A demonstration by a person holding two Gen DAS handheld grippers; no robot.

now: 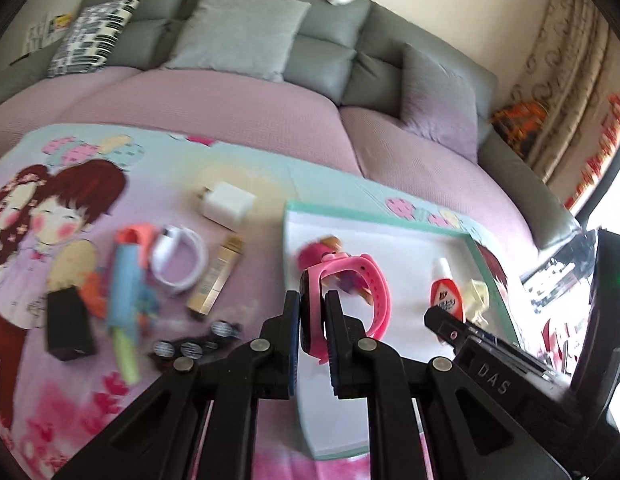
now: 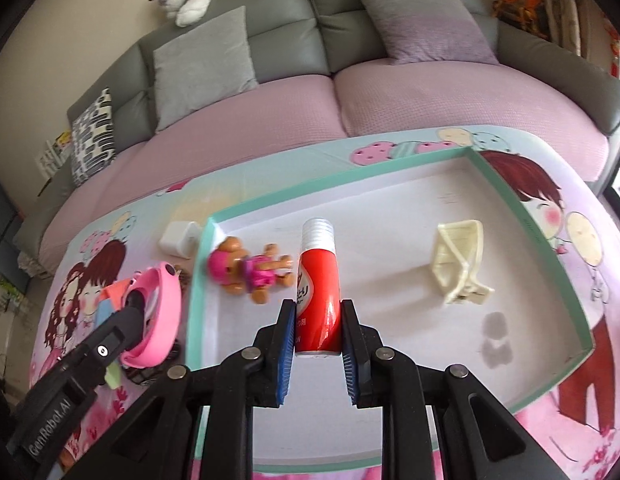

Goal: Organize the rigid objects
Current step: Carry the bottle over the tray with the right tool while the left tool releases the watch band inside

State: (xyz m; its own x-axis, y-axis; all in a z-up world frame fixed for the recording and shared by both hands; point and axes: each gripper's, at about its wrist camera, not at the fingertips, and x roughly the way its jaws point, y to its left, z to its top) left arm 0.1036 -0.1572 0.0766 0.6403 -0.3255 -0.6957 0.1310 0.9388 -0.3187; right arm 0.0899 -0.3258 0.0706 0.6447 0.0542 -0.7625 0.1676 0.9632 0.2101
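Note:
My left gripper is shut on a pink watch, held by its dark face above the left edge of the teal-rimmed white tray. In the right wrist view my right gripper is shut on a red bottle with a ribbed white cap, held over the tray. A toy dog in pink and a cream clip lie inside the tray. The left gripper with the watch shows just outside the tray's left rim.
On the cartoon mat left of the tray lie a white charger, a white band, a gold tube, a blue and orange toy, a black box and button batteries. A grey sofa with cushions stands behind.

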